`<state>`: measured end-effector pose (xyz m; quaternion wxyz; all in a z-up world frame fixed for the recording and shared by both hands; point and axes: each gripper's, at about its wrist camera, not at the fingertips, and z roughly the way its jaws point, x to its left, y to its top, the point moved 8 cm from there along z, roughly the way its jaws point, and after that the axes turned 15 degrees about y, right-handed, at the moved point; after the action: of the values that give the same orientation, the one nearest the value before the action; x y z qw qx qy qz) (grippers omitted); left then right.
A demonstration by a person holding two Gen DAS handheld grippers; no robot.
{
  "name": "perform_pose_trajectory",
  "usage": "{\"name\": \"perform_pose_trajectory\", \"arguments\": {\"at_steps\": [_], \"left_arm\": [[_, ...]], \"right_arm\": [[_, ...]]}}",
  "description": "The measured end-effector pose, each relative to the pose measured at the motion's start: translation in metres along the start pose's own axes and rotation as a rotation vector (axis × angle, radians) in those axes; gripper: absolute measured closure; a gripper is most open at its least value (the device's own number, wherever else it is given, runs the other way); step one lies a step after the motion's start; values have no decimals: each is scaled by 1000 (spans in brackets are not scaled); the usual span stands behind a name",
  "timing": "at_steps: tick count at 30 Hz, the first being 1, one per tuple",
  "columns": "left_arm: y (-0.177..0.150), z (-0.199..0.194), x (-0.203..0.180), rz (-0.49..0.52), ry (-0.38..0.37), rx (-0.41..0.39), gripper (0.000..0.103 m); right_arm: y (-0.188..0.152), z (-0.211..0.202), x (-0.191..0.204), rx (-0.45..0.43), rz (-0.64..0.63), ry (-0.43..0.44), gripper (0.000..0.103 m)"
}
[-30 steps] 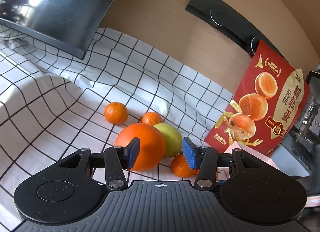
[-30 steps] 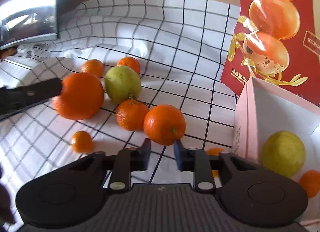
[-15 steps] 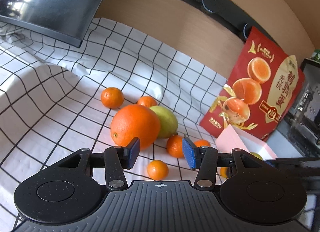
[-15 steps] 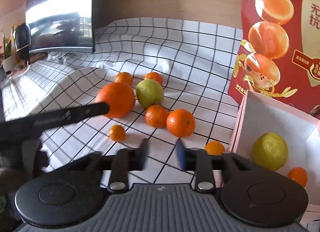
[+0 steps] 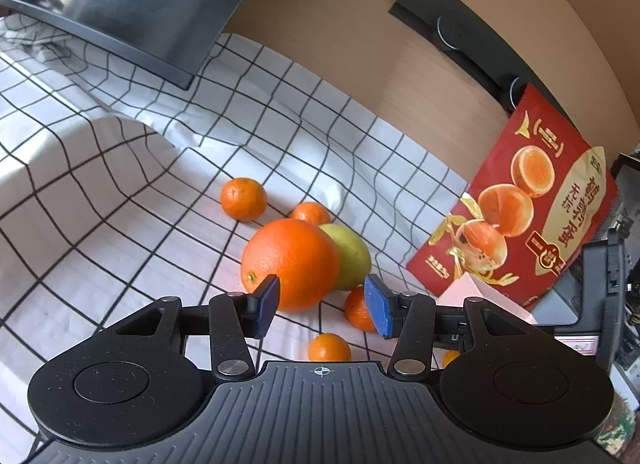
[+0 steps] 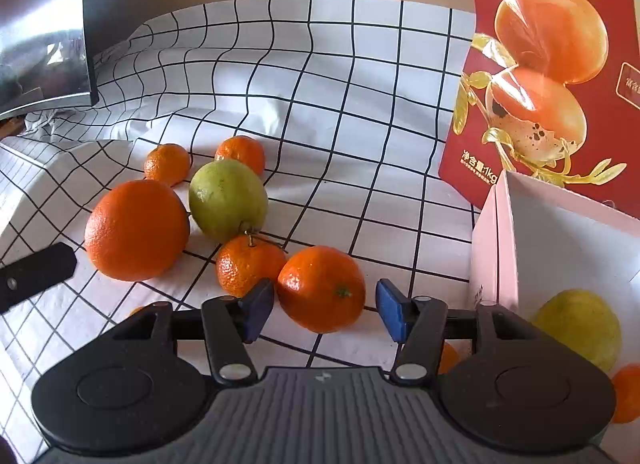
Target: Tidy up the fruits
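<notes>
Fruit lies on a checked cloth (image 6: 360, 112). A big orange (image 5: 290, 264) (image 6: 136, 230) sits beside a green lemon (image 5: 348, 260) (image 6: 228, 200), with several mandarins around them. My left gripper (image 5: 322, 306) is open, just in front of the big orange. My right gripper (image 6: 324, 310) is open, its blue pads on either side of a mandarin (image 6: 322, 288) without touching it. A pink-white box (image 6: 560, 224) at the right holds a yellow lemon (image 6: 580, 328) and a mandarin (image 6: 628, 392).
A red snack bag (image 5: 528, 224) (image 6: 560, 64) stands behind the box. A dark monitor (image 5: 140, 4) (image 6: 40, 36) stands at the back left. The cloth is rumpled near the monitor. The left gripper's finger (image 6: 36, 276) shows at the right wrist view's left edge.
My right gripper has opened wide and moved forward and down onto the front mandarin. My left gripper has shifted closer to the big orange, still open.
</notes>
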<state>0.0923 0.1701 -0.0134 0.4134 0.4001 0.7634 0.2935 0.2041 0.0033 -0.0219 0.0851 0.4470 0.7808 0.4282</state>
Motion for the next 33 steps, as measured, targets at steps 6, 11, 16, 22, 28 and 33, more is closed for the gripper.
{"name": "perform_pose_trajectory", "arguments": {"at_steps": [6, 11, 16, 22, 28, 33], "left_arm": [[-6, 3, -5, 23, -14, 29, 51], [-18, 8, -19, 98, -26, 75, 51], [-33, 7, -36, 235, 21, 63, 51], [-46, 17, -41, 352, 125, 74, 52], [-48, 19, -41, 372, 149, 75, 72], [-63, 4, -61, 380, 57, 99, 73]], "right_arm": [[-15, -39, 19, -16, -59, 50, 57], [-59, -100, 37, -27, -130, 136, 57], [-113, -145, 16, -34, -158, 68, 57], [-144, -160, -34, -71, -85, -31, 56], [-151, -158, -48, -132, -29, 5, 34], [-152, -155, -48, -120, -22, 19, 31]]}}
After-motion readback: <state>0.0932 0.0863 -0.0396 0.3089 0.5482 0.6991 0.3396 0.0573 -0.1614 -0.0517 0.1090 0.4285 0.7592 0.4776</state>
